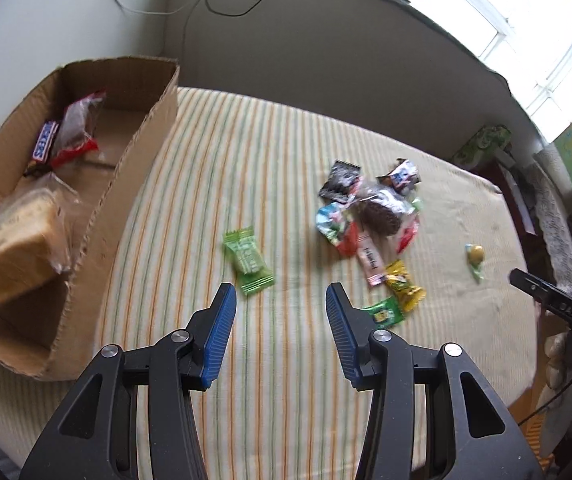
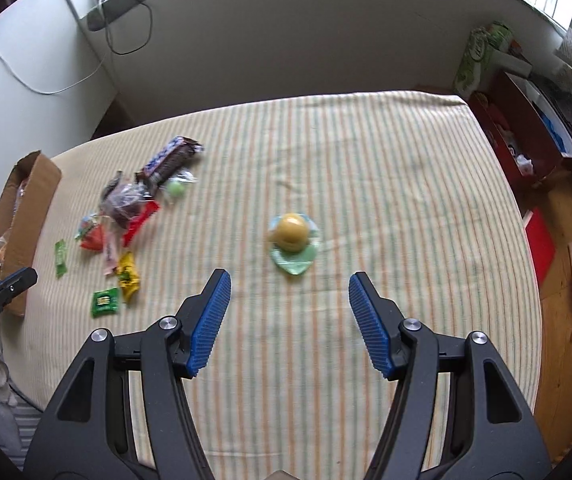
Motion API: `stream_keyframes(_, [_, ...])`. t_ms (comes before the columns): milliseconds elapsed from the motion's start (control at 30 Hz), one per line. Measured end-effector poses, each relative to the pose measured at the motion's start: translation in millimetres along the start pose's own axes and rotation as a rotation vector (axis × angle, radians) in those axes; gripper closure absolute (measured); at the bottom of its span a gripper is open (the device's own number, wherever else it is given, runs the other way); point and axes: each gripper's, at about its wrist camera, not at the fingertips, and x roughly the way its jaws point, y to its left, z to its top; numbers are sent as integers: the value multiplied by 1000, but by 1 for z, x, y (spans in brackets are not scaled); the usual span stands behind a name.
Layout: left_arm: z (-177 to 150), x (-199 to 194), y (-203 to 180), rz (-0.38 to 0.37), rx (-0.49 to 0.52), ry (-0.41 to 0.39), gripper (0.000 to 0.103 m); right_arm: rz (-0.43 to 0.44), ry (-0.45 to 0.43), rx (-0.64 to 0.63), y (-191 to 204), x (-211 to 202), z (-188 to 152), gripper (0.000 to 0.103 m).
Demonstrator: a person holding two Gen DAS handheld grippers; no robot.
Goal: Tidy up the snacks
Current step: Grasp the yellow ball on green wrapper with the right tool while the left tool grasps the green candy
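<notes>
Left wrist view: cardboard box (image 1: 142, 120) holds a Snickers bar (image 1: 44, 141) and two packets; wrapped snacks (image 1: 365, 216) remain on the striped cloth (image 1: 270, 176). Both grippers gape empty.

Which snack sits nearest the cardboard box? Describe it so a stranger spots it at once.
On the striped cloth, start at the cardboard box and move toward the snack pile. Between them lies a light green wrapper, alone, with crimped ends, paler than the dark green packet.

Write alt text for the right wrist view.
The open right gripper hovers over a striped cloth, its blue fingers aimed at a yellow candy on a pale green wrapper. A snack pile and a cardboard box lie far left.
</notes>
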Motion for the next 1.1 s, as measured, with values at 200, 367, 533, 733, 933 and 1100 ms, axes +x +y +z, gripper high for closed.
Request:
stream_keyframes(200, [-6, 19, 4, 23, -45, 24, 57, -4, 1, 0, -8, 16, 0, 39])
stream_keyframes(367, [-5, 29, 11, 39, -80, 35, 58, -4, -5, -22, -6, 27, 6, 39])
stream_keyframes(533, [1, 36, 18, 47, -104, 32, 58, -2, -5, -41, -3, 36, 12, 39])
stream_keyframes(733, [8, 44, 17, 63, -99, 20, 58, -8, -6, -62, 2, 45, 17, 39])
stream_keyframes(933, [12, 49, 14, 91, -94, 3, 65, -4, -7, -70, 5, 53, 21, 46])
stream_keyframes(1100, [9, 52, 6, 116, -56, -12, 69, -3, 17, -71, 5, 64, 20, 49])
